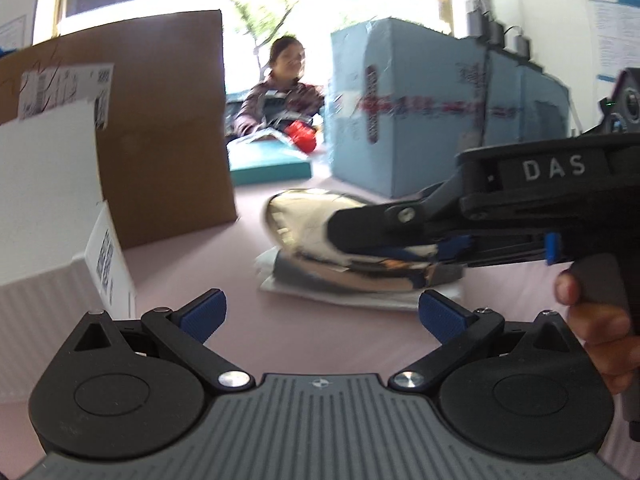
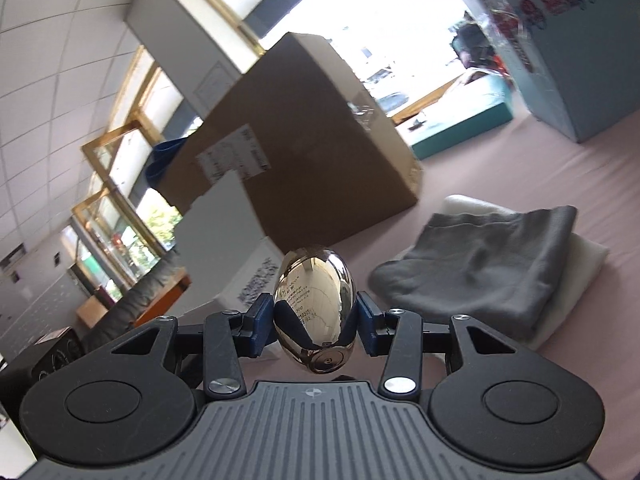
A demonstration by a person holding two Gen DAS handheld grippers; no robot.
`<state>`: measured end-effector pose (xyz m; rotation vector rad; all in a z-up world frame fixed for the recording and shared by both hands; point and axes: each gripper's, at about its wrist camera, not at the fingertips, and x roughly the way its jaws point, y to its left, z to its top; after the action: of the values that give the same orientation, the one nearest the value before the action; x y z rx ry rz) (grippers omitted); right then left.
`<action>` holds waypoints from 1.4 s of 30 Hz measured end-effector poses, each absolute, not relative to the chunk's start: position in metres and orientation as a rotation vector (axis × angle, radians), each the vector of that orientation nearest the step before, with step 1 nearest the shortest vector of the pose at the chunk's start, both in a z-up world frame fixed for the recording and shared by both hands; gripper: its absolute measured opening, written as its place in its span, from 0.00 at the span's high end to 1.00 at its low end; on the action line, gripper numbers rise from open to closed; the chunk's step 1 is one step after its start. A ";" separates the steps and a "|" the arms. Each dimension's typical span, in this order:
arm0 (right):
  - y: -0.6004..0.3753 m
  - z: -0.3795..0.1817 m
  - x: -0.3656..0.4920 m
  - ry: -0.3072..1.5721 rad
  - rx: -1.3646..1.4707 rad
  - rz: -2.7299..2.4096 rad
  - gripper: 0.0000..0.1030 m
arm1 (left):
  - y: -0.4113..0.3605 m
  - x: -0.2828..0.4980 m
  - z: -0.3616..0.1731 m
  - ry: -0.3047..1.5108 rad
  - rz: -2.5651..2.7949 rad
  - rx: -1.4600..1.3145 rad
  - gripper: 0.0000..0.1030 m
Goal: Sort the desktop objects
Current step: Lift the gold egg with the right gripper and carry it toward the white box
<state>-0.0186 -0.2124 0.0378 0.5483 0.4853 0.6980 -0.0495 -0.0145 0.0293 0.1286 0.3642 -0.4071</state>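
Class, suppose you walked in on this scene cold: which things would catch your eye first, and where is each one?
The mirror-bright chrome egg stands out first, clamped between the blue pads of the right gripper and held above the pink tabletop. Next is the big brown cardboard box behind it on the left, with a folded grey cloth on a white one to the right. The left gripper is open and empty, low in front.

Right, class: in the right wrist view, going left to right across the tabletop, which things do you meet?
White box → brown cardboard box → shiny metal egg held in the jaws → folded grey cloth → blue box.
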 end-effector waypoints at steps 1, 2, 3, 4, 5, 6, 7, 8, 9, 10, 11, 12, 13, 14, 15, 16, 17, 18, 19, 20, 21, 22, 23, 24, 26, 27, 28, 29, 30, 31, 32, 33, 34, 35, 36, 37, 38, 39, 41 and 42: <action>-0.211 0.040 -0.020 0.481 0.555 0.709 0.60 | -0.013 -0.053 0.033 0.344 -0.407 0.129 0.00; -0.210 0.043 -0.022 0.474 0.564 0.717 0.60 | -0.012 -0.056 0.036 0.327 -0.408 0.133 0.00; -0.208 0.046 -0.023 0.466 0.573 0.724 0.60 | -0.010 -0.058 0.040 0.311 -0.410 0.139 0.00; -0.208 0.049 -0.025 0.452 0.585 0.730 0.60 | -0.009 -0.061 0.043 0.295 -0.408 0.146 0.00; -0.208 0.053 -0.028 0.436 0.592 0.738 0.60 | -0.008 -0.064 0.047 0.279 -0.406 0.154 0.01; -0.208 0.057 -0.030 0.422 0.594 0.745 0.60 | -0.007 -0.067 0.050 0.263 -0.403 0.161 0.03; -0.206 0.062 -0.031 0.414 0.594 0.753 0.61 | -0.005 -0.070 0.054 0.248 -0.400 0.173 0.06; -0.204 0.067 -0.033 0.407 0.594 0.760 0.61 | -0.004 -0.073 0.058 0.229 -0.399 0.187 0.08; -0.203 0.072 -0.034 0.400 0.593 0.767 0.61 | -0.004 -0.076 0.062 0.209 -0.397 0.201 0.11; -0.199 0.076 -0.034 0.401 0.587 0.773 0.61 | -0.002 -0.079 0.066 0.192 -0.395 0.215 0.14; -0.194 0.081 -0.035 0.399 0.575 0.780 0.61 | -0.001 -0.082 0.070 0.176 -0.392 0.228 0.16; -0.189 0.086 -0.035 0.398 0.563 0.787 0.62 | 0.002 -0.085 0.074 0.162 -0.389 0.239 0.22; -0.184 0.091 -0.035 0.396 0.552 0.794 0.62 | 0.005 -0.088 0.077 0.148 -0.385 0.251 0.25; -0.177 0.096 -0.035 0.391 0.543 0.801 0.62 | 0.008 -0.090 0.080 0.139 -0.374 0.261 0.25; -0.171 0.100 -0.033 0.389 0.537 0.811 0.62 | 0.013 -0.091 0.083 0.131 -0.363 0.261 0.25; -0.164 0.104 -0.032 0.389 0.532 0.821 0.62 | 0.019 -0.092 0.087 0.123 -0.356 0.256 0.26; -0.156 0.107 -0.029 0.394 0.528 0.832 0.62 | 0.027 -0.092 0.090 0.118 -0.349 0.249 0.26; -0.148 0.109 -0.026 0.399 0.524 0.842 0.62 | 0.035 -0.092 0.093 0.115 -0.341 0.245 0.26; -0.140 0.112 -0.024 0.403 0.519 0.852 0.62 | 0.044 -0.092 0.095 0.108 -0.332 0.249 0.26; -0.130 0.115 -0.020 0.406 0.509 0.857 0.62 | 0.053 -0.091 0.098 0.100 -0.322 0.254 0.26; -0.119 0.118 -0.017 0.402 0.492 0.859 0.62 | 0.063 -0.090 0.101 0.091 -0.313 0.260 0.26; -0.106 0.120 -0.013 0.396 0.477 0.863 0.62 | 0.073 -0.089 0.103 0.081 -0.303 0.264 0.26; -0.093 0.121 -0.007 0.403 0.471 0.870 0.62 | 0.084 -0.087 0.105 0.074 -0.288 0.262 0.26; -0.079 0.123 -0.001 0.411 0.465 0.877 0.62 | 0.096 -0.085 0.108 0.075 -0.273 0.245 0.26; -0.054 0.124 0.011 0.439 0.459 0.889 0.62 | 0.122 -0.077 0.115 0.096 -0.257 0.176 0.26; -0.040 0.124 0.017 0.456 0.448 0.895 0.62 | 0.135 -0.074 0.119 0.108 -0.250 0.140 0.26; -0.027 0.124 0.023 0.473 0.437 0.900 0.62 | 0.147 -0.071 0.122 0.114 -0.241 0.112 0.26; -0.018 0.125 0.027 0.489 0.431 0.904 0.62 | 0.157 -0.068 0.123 0.116 -0.227 0.097 0.26; -0.009 0.125 0.031 0.505 0.426 0.905 0.62 | 0.167 -0.066 0.124 0.116 -0.211 0.086 0.26; 0.000 0.125 0.035 0.523 0.428 0.896 0.62 | 0.178 -0.062 0.123 0.131 -0.201 0.064 0.26; 0.006 0.124 0.039 0.542 0.430 0.880 0.63 | 0.189 -0.058 0.121 0.150 -0.193 0.038 0.26; 0.010 0.123 0.043 0.562 0.436 0.864 0.63 | 0.200 -0.051 0.120 0.184 -0.189 0.005 0.22; 0.014 0.120 0.048 0.588 0.445 0.843 0.63 | 0.209 -0.045 0.118 0.223 -0.190 -0.028 0.19; 0.016 0.118 0.052 0.606 0.450 0.822 0.63 | 0.218 -0.039 0.117 0.260 -0.185 -0.057 0.19; 0.016 0.114 0.055 0.621 0.452 0.804 0.63 | 0.224 -0.033 0.114 0.306 -0.144 -0.068 0.19; 0.015 0.109 0.059 0.636 0.457 0.788 0.63 | 0.230 -0.027 0.112 0.355 -0.091 -0.074 0.21; 0.014 0.105 0.063 0.652 0.459 0.772 0.63 | 0.236 -0.022 0.109 0.402 -0.053 -0.080 0.21; 0.014 0.101 0.066 0.670 0.446 0.756 0.63 | 0.245 -0.016 0.106 0.438 -0.035 -0.098 0.21; 0.016 0.093 0.072 0.708 0.409 0.722 0.63 | 0.261 -0.009 0.098 0.478 -0.015 -0.164 0.21; 0.018 0.090 0.074 0.725 0.386 0.706 0.63 | 0.266 -0.007 0.095 0.493 -0.013 -0.192 0.21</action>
<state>0.0739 0.0181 0.0899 0.3856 0.7254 0.7059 -0.0071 0.2660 0.0945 -0.1920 0.4930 -0.0130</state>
